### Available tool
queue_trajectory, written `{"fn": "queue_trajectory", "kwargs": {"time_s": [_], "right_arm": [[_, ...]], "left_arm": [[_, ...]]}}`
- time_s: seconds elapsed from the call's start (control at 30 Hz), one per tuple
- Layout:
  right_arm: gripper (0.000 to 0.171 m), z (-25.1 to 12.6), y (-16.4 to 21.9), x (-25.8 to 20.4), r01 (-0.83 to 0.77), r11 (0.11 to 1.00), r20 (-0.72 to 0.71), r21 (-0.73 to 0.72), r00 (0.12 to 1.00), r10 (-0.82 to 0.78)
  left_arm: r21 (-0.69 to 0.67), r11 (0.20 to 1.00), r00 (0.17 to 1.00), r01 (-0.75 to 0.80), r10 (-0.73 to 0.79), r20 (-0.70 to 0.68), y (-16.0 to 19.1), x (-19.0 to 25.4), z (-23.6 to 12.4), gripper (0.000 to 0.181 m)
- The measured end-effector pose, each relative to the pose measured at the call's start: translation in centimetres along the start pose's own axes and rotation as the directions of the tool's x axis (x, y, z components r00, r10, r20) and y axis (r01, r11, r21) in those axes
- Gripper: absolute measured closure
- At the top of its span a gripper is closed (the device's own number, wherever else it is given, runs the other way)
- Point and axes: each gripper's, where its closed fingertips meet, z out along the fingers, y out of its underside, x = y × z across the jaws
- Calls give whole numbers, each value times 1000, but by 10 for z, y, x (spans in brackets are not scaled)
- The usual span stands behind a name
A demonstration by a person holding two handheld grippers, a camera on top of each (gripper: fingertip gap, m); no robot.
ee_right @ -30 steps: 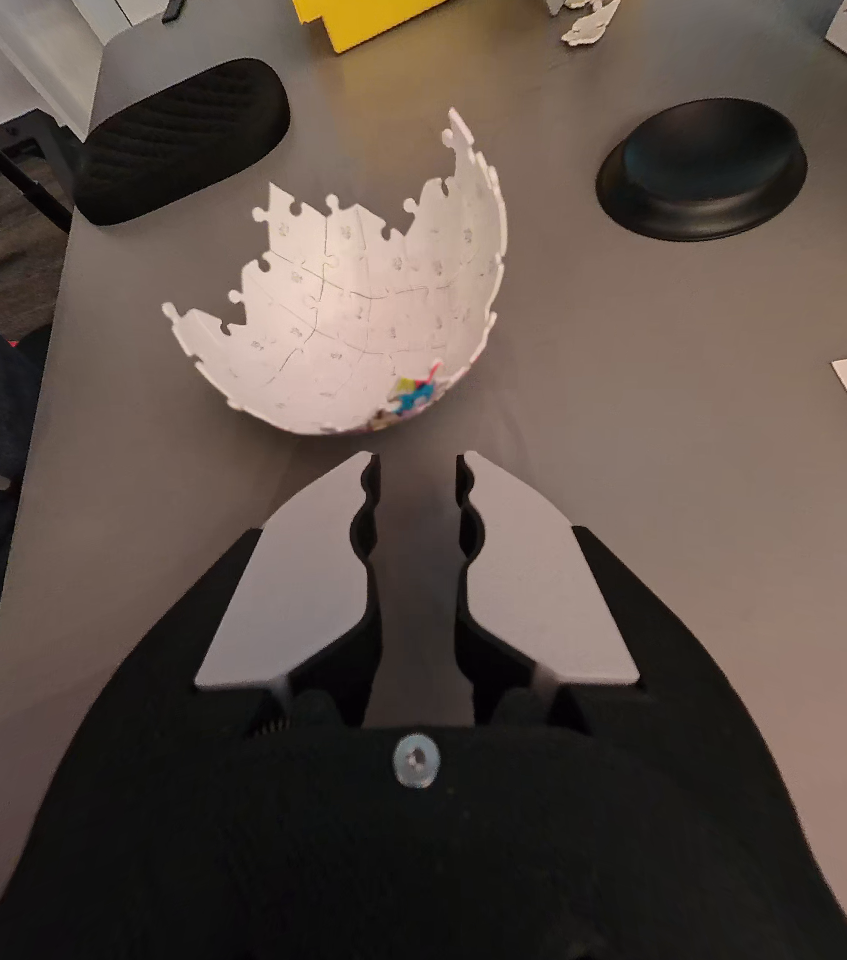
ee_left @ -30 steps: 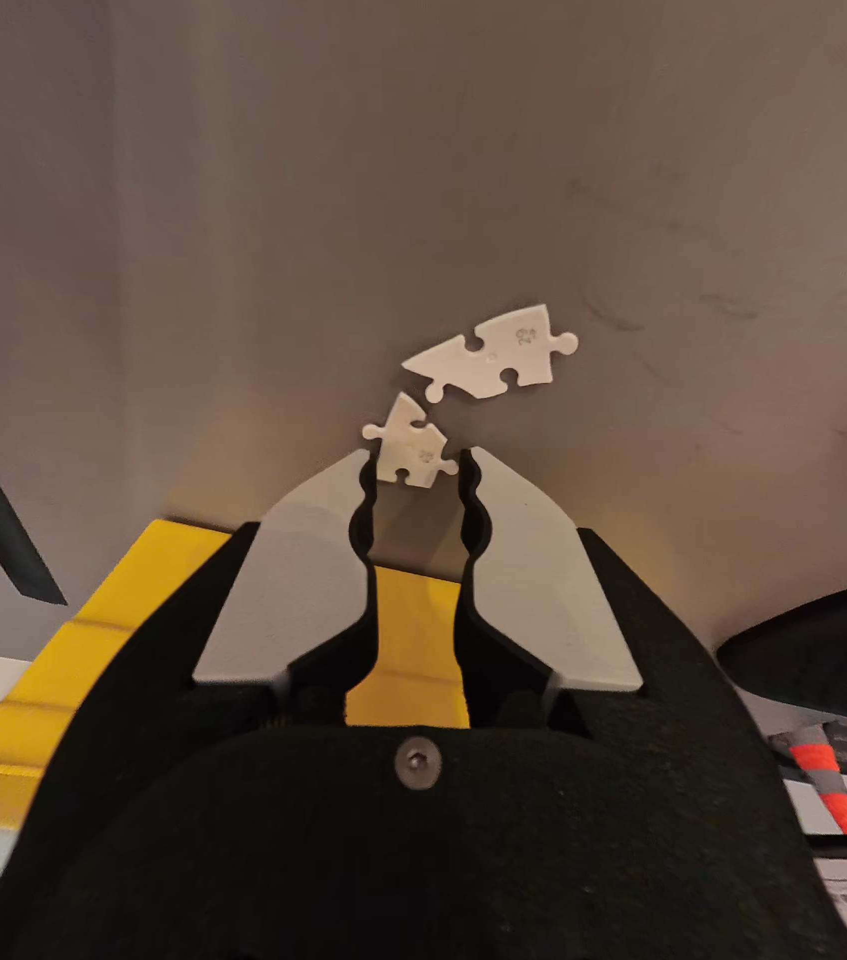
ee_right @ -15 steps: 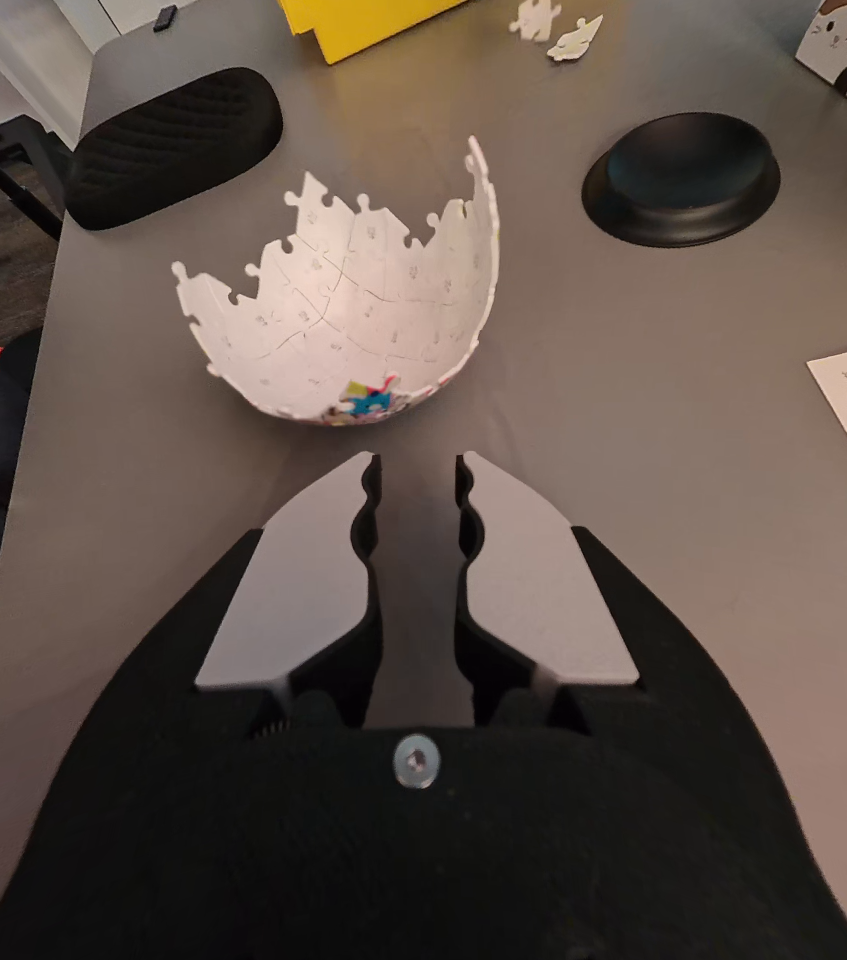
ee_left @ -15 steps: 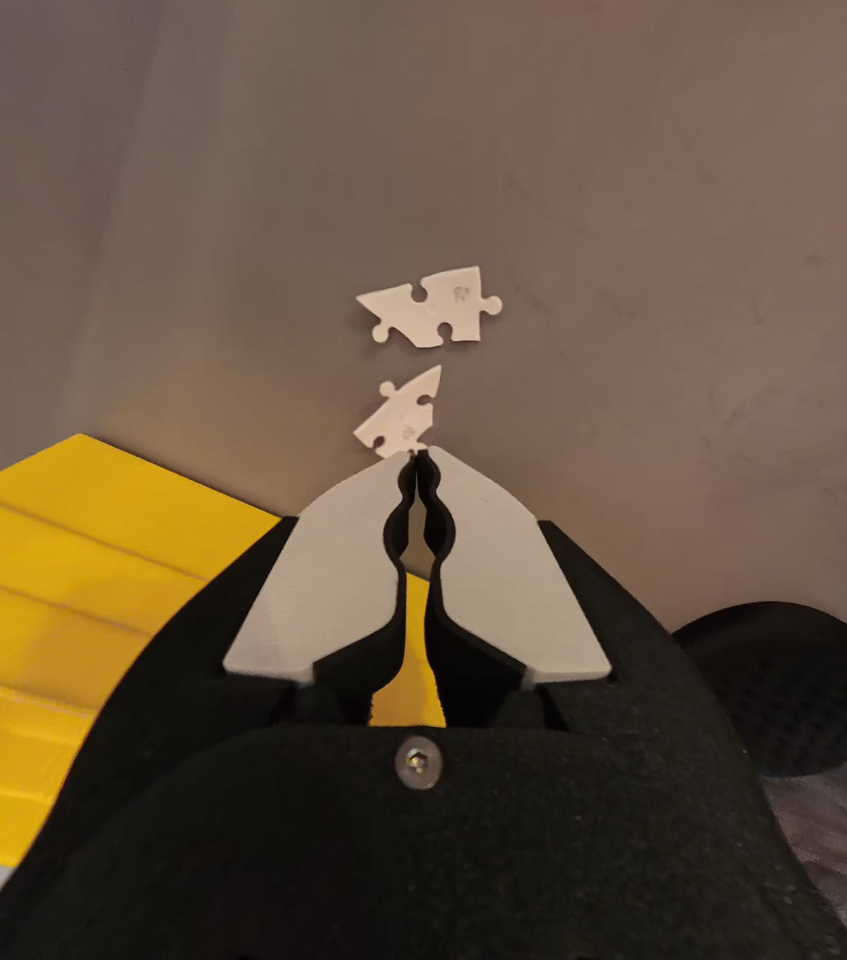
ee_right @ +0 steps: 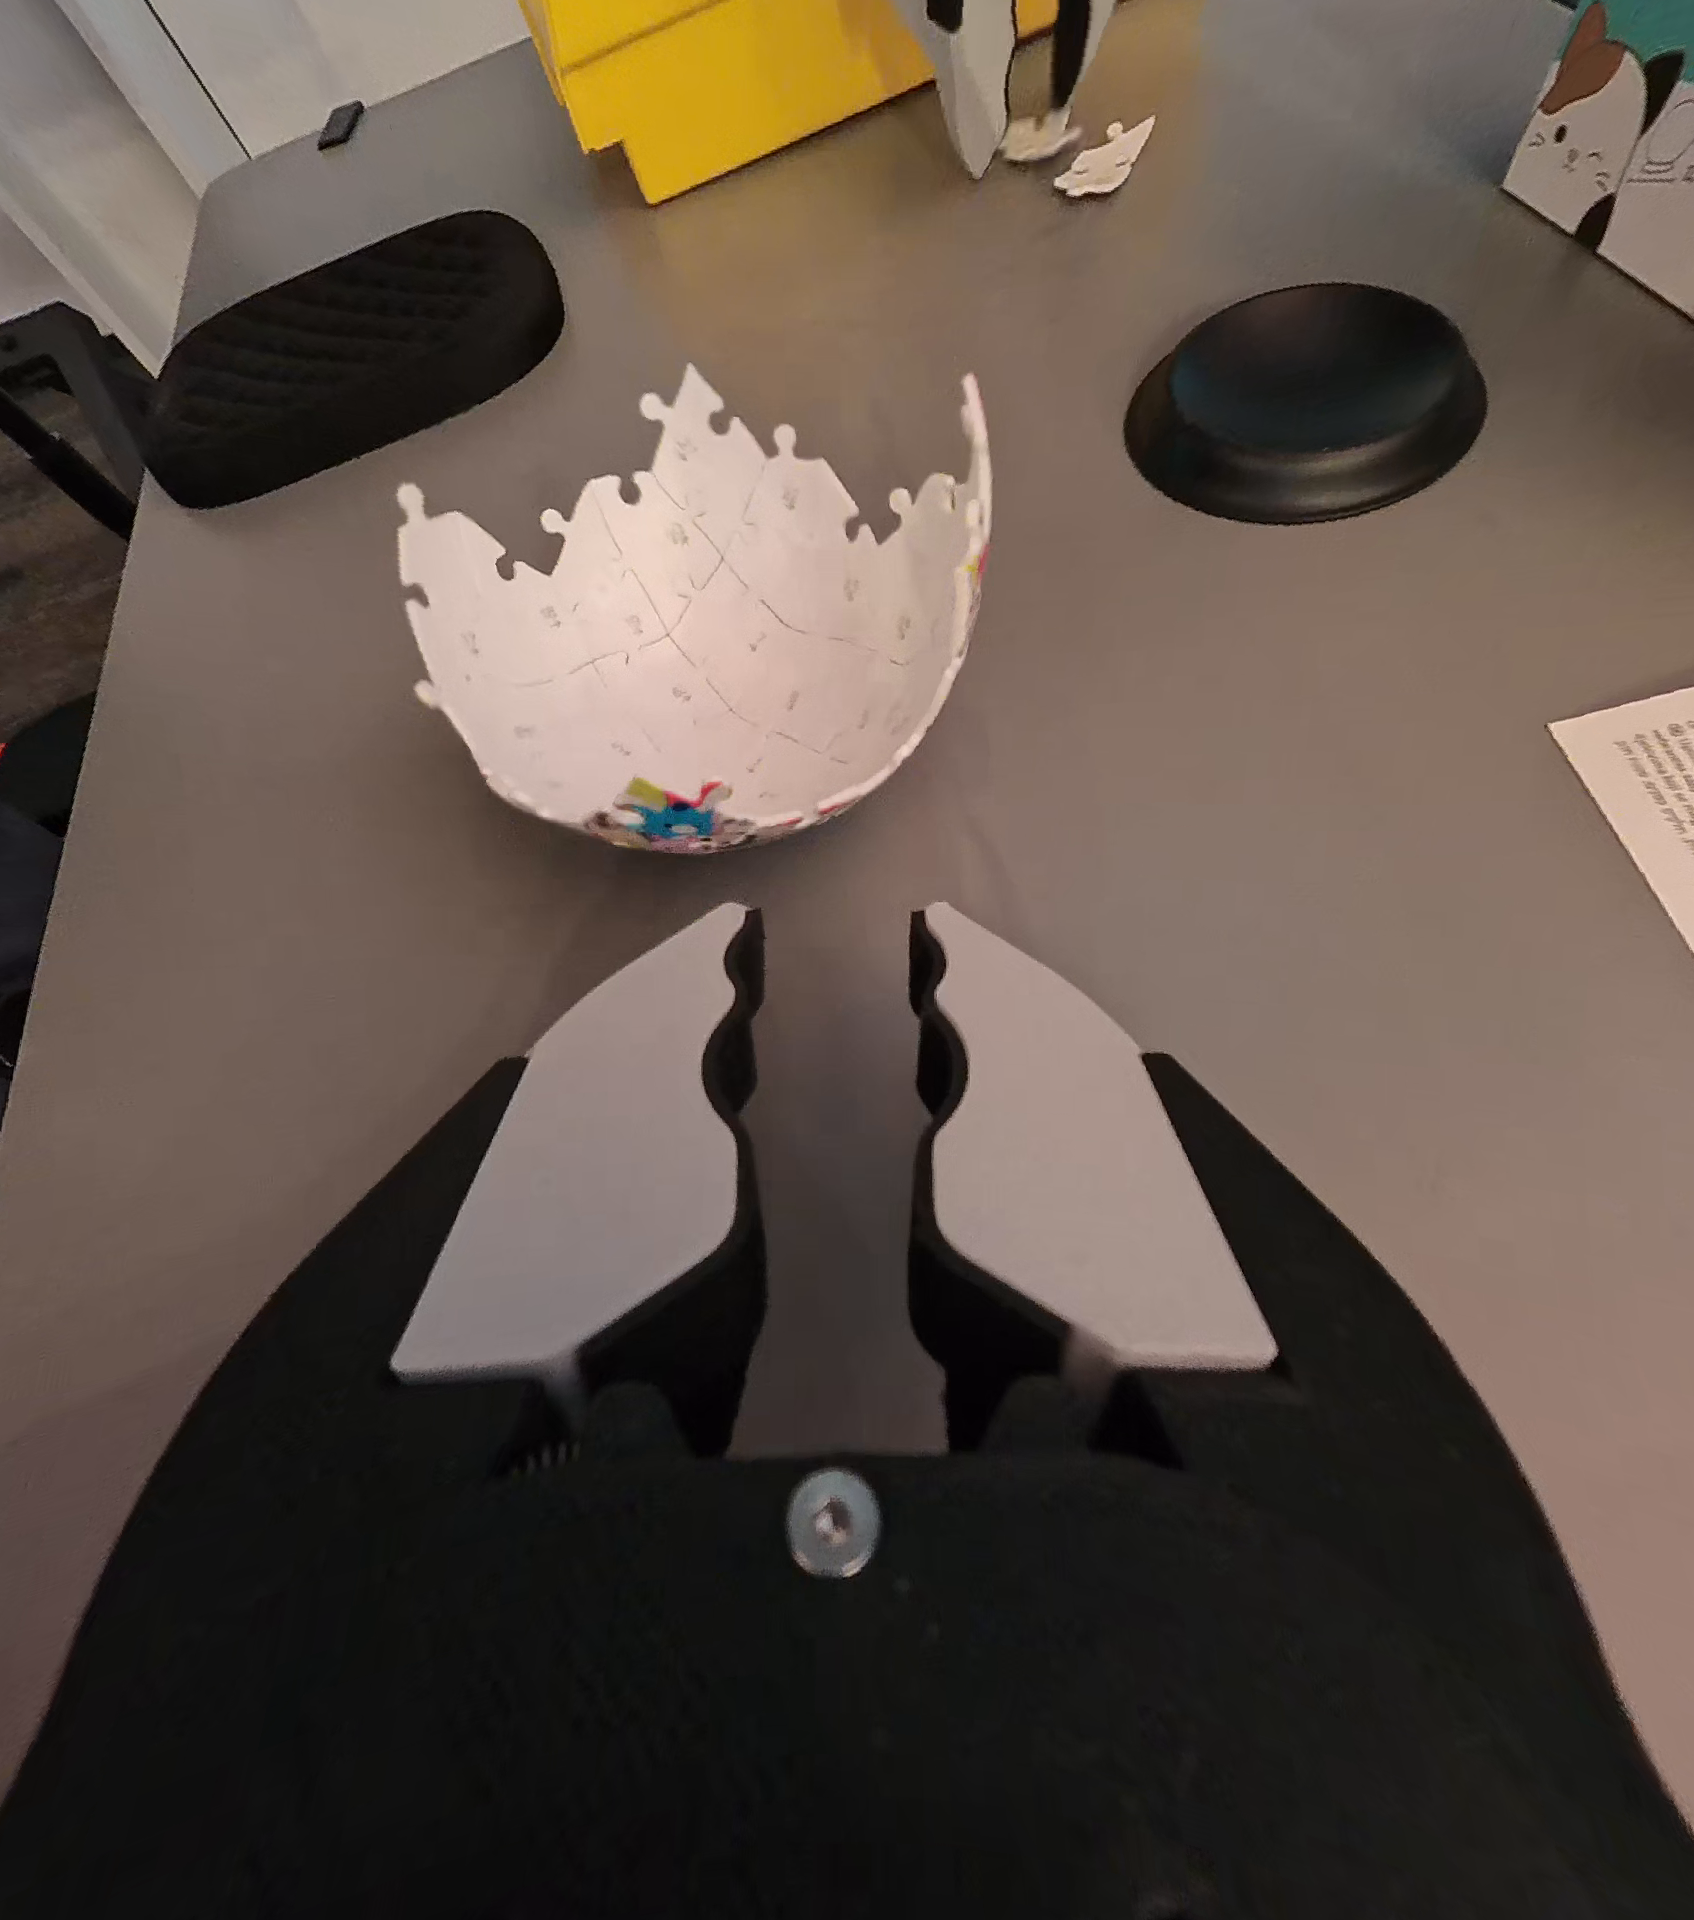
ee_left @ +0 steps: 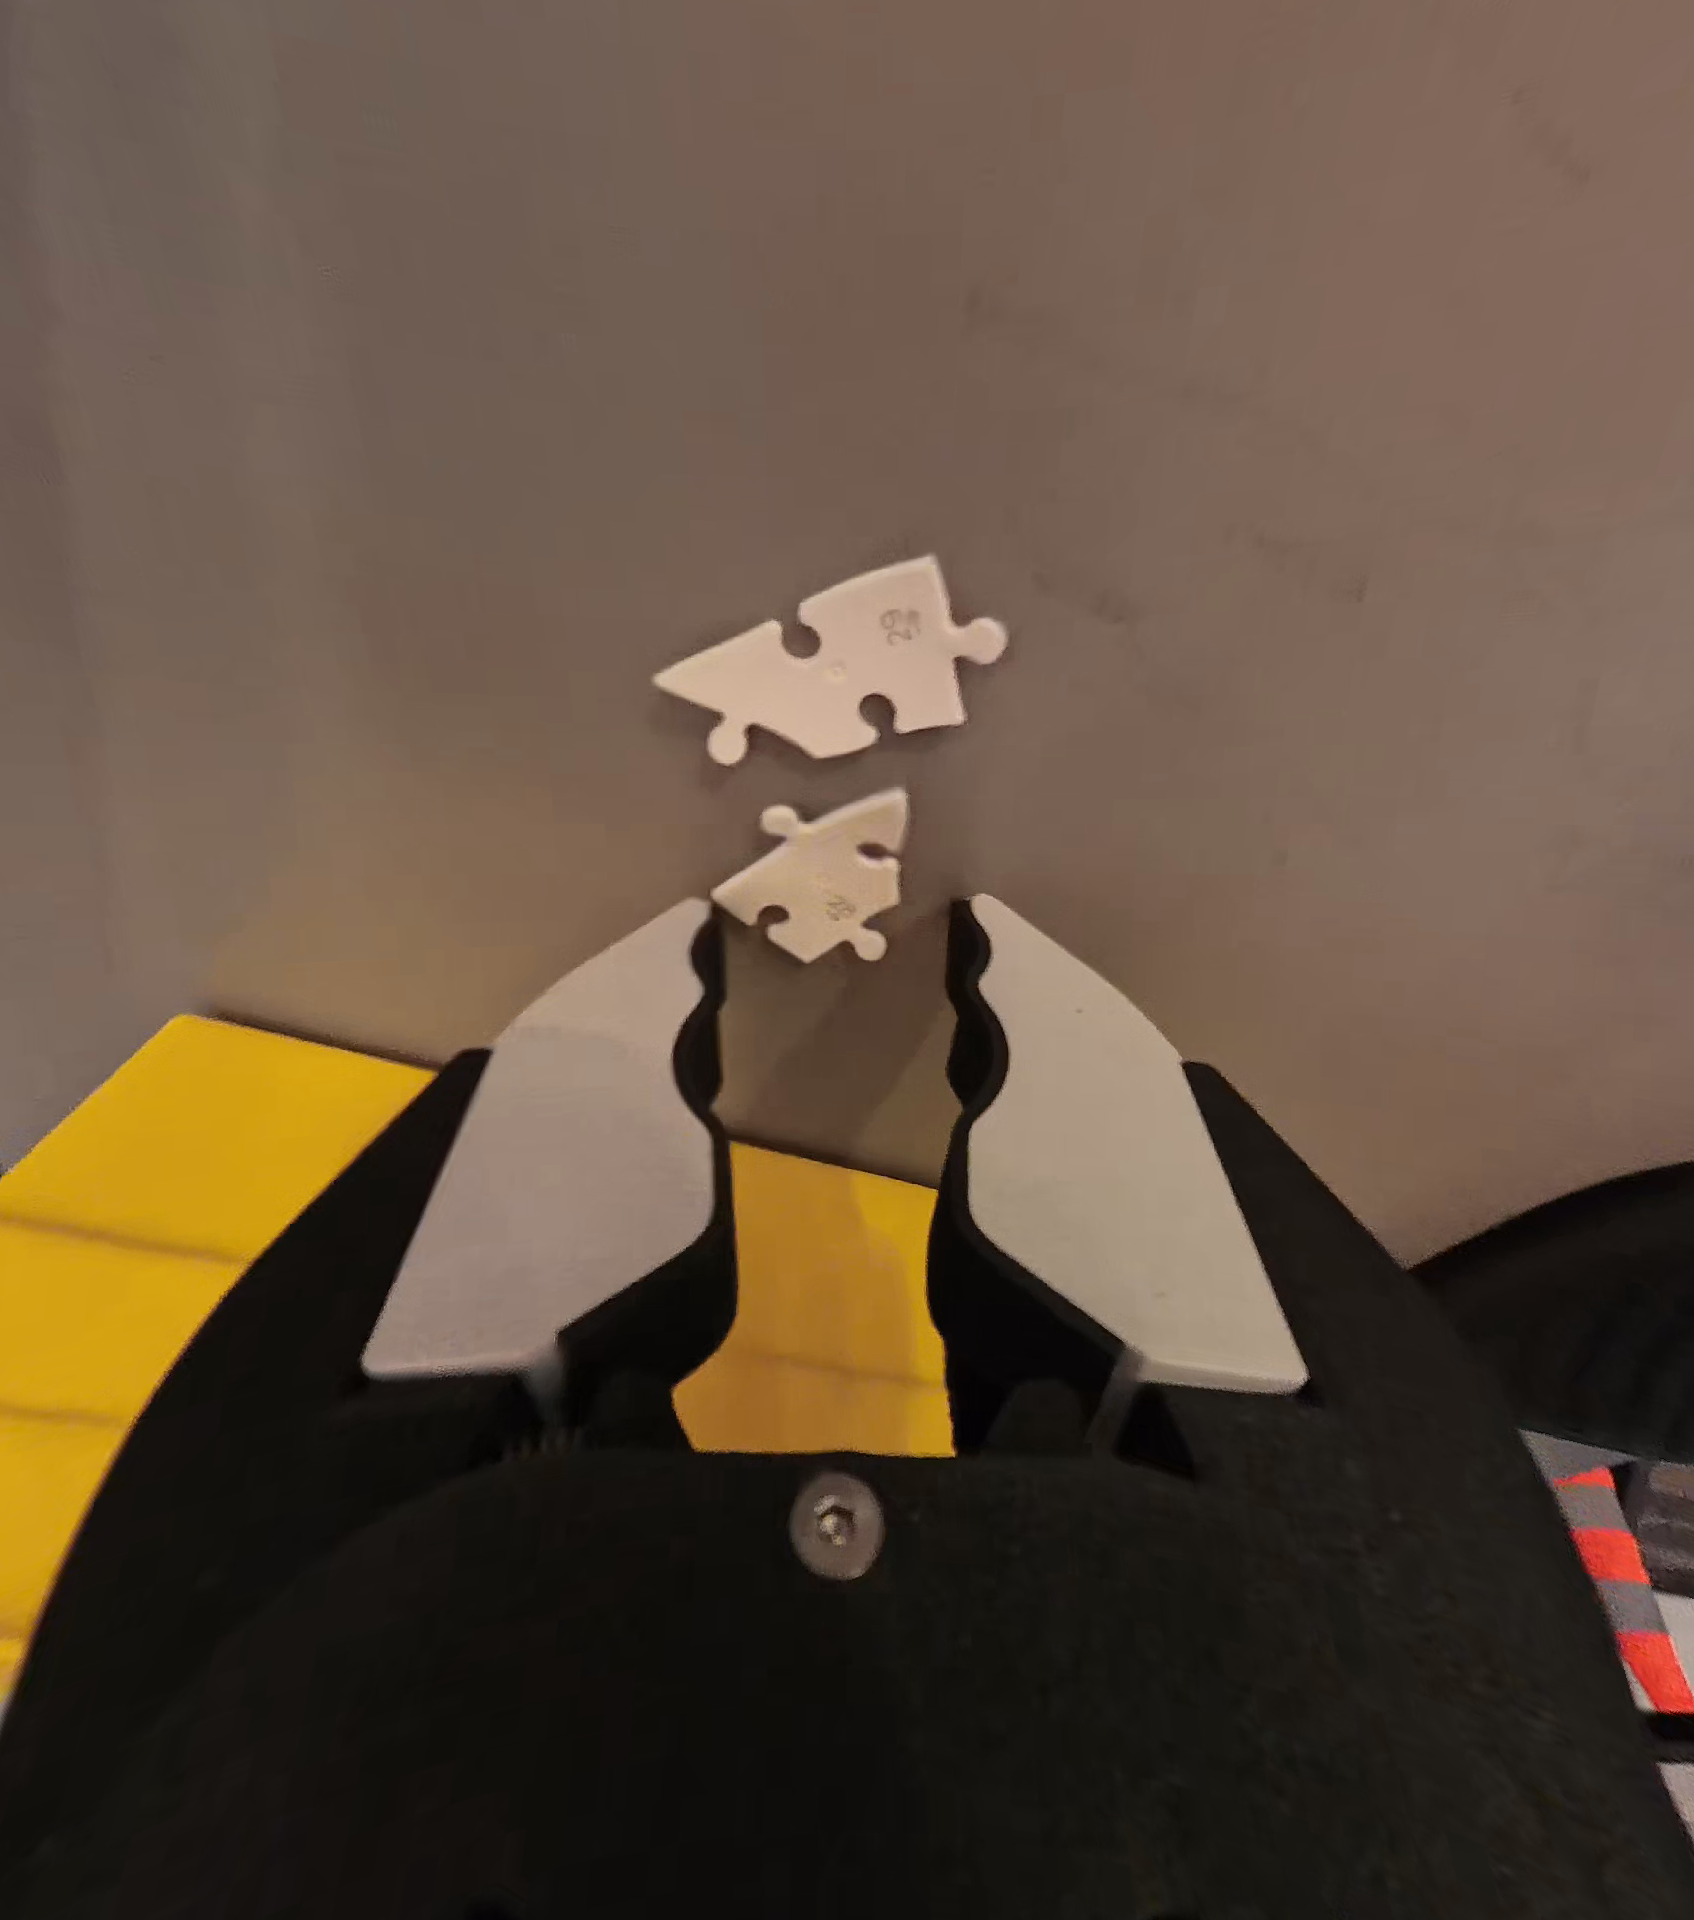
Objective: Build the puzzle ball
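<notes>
Grey table [ee_right: 1238, 935] lies bare around the half-built ball [ee_right: 697, 665], its jagged rim up, just ahead of the spread right gripper [ee_right: 827, 920]. Far back, the left gripper [ee_left: 830, 914], also spread, flanks the nearer of 2 loose pieces [ee_left: 817, 888].

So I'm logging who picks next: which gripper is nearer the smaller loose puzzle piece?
Left. The left gripper has its open jaws right at the smaller loose piece; the right gripper hovers by the half-built ball, well away.

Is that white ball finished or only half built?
Half built: the ball is an open shell with a jagged rim, and two loose pieces lie apart.
</notes>
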Motion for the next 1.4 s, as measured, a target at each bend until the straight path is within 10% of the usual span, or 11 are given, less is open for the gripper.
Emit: {"fn": "queue_trajectory", "kwargs": {"time_s": [0.47, 0.9, 1.23, 1.4], "right_arm": [[144, -1, -2, -4, 14, 1000, 12, -1, 1000, -14], [141, -29, -60, 3, 38, 975, -123, 220, 992, -10], [139, -41, -117, -37, 34, 925, -63, 379, 998, -10], [138, -35, -119, -48, -14, 926, -32, 377, 999, 28]], "left_arm": [[121, 987, 977, 106, -126, 173, 10, 21, -16, 158], [510, 849, 781, 140, -412, 469, -5, 65, -135, 158], [395, 917, 493, 63, -373, 786, 17, 89, -234, 158], [443, 896, 511, 13, -387, 767, 19, 111, -244, 158]]}}
